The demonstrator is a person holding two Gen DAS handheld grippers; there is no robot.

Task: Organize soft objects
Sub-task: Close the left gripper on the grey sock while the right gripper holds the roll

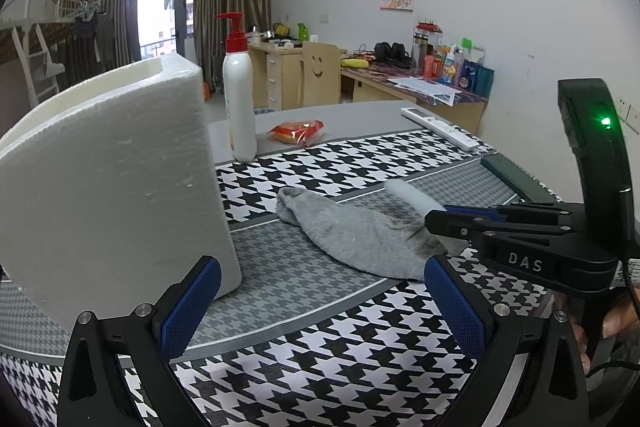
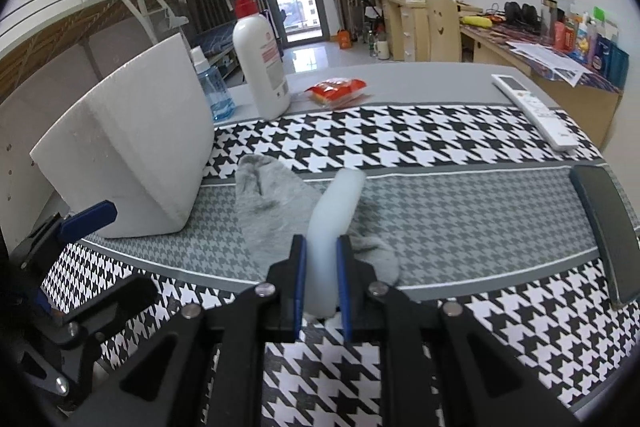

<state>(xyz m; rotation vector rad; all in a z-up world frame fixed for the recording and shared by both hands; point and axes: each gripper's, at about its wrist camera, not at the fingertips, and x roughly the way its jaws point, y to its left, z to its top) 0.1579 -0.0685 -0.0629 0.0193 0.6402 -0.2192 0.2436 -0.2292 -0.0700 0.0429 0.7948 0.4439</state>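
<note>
The right gripper (image 2: 322, 279) is clamped narrowly on a pale, soft foam-like roll (image 2: 334, 211), which sticks out past the fingertips toward 12 o'clock in the right wrist view and hangs just over a grey sock (image 2: 276, 203). The sock lies loose and rumpled on the houndstooth cloth of the worktop (image 2: 460, 211), its cuff end toward 11 o'clock, close beside a white foam box (image 2: 132, 151) standing at 10 o'clock. In the left wrist view the left gripper (image 1: 320, 307) is wide open with nothing between its blue pads, hovering low over the cloth at 6 o'clock, the sock ahead of it and the box at its 10 o'clock. Judging from this, the task is at an early stage: one soft piece is picked up but not yet put anywhere, and the sock is untouched. If the box is the intended place, which I cannot tell, both pieces remain to be moved. The pump bottle (image 2: 262, 63), snack packet (image 2: 336, 89) and remote (image 2: 532, 111) sit farther back.
</note>
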